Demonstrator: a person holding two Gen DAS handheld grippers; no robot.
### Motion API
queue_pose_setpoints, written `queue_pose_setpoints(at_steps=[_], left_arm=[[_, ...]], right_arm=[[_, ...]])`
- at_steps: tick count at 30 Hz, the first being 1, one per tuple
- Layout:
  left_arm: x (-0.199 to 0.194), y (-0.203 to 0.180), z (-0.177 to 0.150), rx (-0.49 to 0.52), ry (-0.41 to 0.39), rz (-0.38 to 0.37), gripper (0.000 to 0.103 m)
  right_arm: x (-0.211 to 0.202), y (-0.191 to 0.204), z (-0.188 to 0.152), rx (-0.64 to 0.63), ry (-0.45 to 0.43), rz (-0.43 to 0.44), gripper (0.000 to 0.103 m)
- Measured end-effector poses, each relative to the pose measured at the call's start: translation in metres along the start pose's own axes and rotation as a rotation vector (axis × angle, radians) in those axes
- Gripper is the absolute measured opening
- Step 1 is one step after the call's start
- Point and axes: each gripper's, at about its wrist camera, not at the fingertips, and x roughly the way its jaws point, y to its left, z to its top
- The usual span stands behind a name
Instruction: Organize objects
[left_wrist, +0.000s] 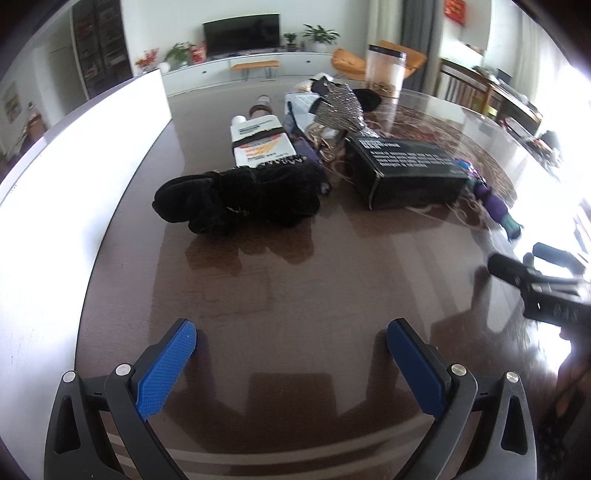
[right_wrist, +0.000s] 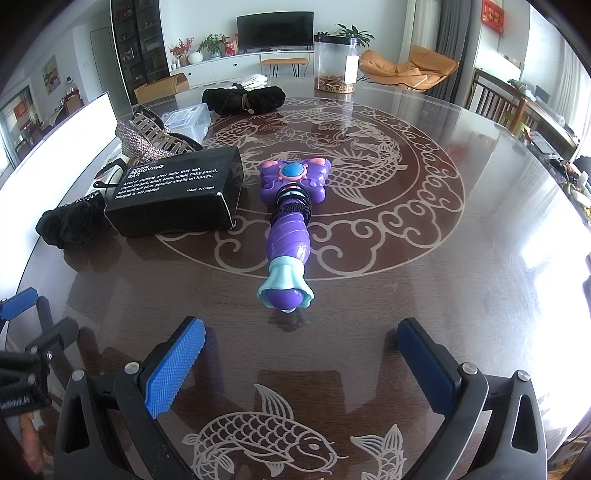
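Materials & finish, both views
Surface (right_wrist: 424, 295): dark wood under glossy glass, pale fish pattern. Toy wand (right_wrist: 286, 236): shiny purple plastic. Box (right_wrist: 173, 192): matt black card. Black cloth bundle (left_wrist: 240, 197): fuzzy, velvety. Gripper pads (right_wrist: 173, 369): rough-textured blue rubber, approx.

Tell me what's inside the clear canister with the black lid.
The clear canister holds a shallow layer of brown bits at its bottom, otherwise empty. A white label hides part of the interior.

A dark round table (right_wrist: 480, 277) with a glossy top bears pale fish and cloud patterns. Lying on it: a purple toy wand (right_wrist: 288, 229), a black box (right_wrist: 173, 195), two black velvet bundles (right_wrist: 70, 221) (right_wrist: 243, 98), and a clear jar (right_wrist: 336, 62).
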Motion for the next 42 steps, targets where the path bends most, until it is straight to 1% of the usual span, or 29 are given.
queue_pose_setpoints(at_steps=[7,13,15,18,22,25,27,28,29,31,32,34,37,39,40,42], left_arm=[[-0.002,0.005,-0.004,0.016,0.014,-0.011,0.103],[-0.002,0.011,-0.002,0.021,0.062,-0.016,0.103],[-0.004,0.021,-0.003,-0.005,0.065,-0.02,0.103],[-0.009,0.04,0.003,-0.07,0.029,-0.037,0.103],[-0.014,0.057,0.036,-0.114,-0.031,-0.035,0.103],[-0.014,0.057,0.065,-0.105,-0.093,-0.023,0.103],[-0.003,0.057,0.087,-0.106,-0.096,0.002,0.103],[0.007,0.056,0.096,-0.112,-0.085,0.027,0.103],[0.02,0.056,0.103,-0.125,-0.054,0.065,0.103],[0.035,0.057,0.101,-0.144,0.011,0.088,0.103],[0.039,0.059,0.095,-0.145,0.034,0.08,0.103],[0.035,0.063,0.079,-0.132,0.037,0.064,0.103],[0.022,0.07,0.057,-0.068,0.035,0.079,0.103],[0.013,0.071,0.054,-0.023,0.03,0.102,0.103],[0.01,0.071,0.055,-0.013,0.03,0.097,0.103],[0.009,0.068,0.056,-0.009,0.027,0.111,0.103]], right_arm=[[0.0,0.0,-0.001,0.0,0.0,0.0,0.103],[0.0,0.0,-0.001,-0.001,-0.001,-0.001,0.103],[0.0,0.0,-0.001,0.0,-0.001,-0.001,0.103],[0.0,0.0,-0.001,0.0,-0.002,-0.002,0.103],[0.0,0.0,0.0,0.0,-0.001,-0.002,0.103],[0.0,0.0,-0.001,0.0,-0.001,-0.002,0.103],[0.0,0.0,-0.001,0.0,-0.001,-0.003,0.103],[0.0,0.0,-0.001,0.0,-0.001,-0.003,0.103],[0.0,0.0,-0.001,-0.001,-0.001,-0.003,0.103],[0.0,0.0,-0.001,-0.002,-0.001,-0.003,0.103],[-0.001,0.0,-0.001,-0.003,-0.001,-0.003,0.103],[-0.001,0.001,-0.001,-0.004,-0.002,-0.003,0.103],[-0.001,0.0,-0.001,-0.002,-0.003,-0.003,0.103],[0.0,0.001,0.0,0.0,-0.005,-0.005,0.103],[0.0,0.002,0.0,0.001,-0.007,-0.006,0.103],[0.0,0.002,0.0,0.001,-0.01,-0.007,0.103]])
